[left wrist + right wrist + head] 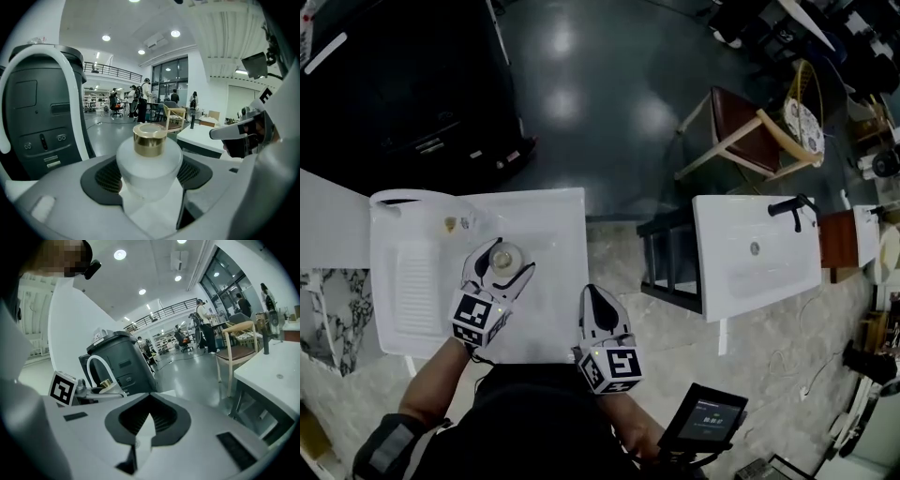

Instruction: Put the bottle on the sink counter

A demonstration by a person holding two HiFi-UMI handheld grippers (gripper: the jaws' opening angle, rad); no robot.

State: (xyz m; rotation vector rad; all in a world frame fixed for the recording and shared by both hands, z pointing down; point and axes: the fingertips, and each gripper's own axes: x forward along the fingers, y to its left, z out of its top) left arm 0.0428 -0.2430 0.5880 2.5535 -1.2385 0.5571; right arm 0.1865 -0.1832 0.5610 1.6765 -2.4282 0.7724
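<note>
Nearest the person, the right gripper (149, 416) idled near the desk's front corner, its fingers pressed together on nothing. Ahead of it, the left gripper (506, 261) pinched the frosted bottle (149, 161) between its fingers, below the gold cap (150, 139). The bottle stood upright over the white desk (553, 216), beside the ribbed drainboard (417, 281). Whether its base touched the surface could not be told. This looked like the placing step. The next move would call for a level lowering, then spreading the fingers.
</note>
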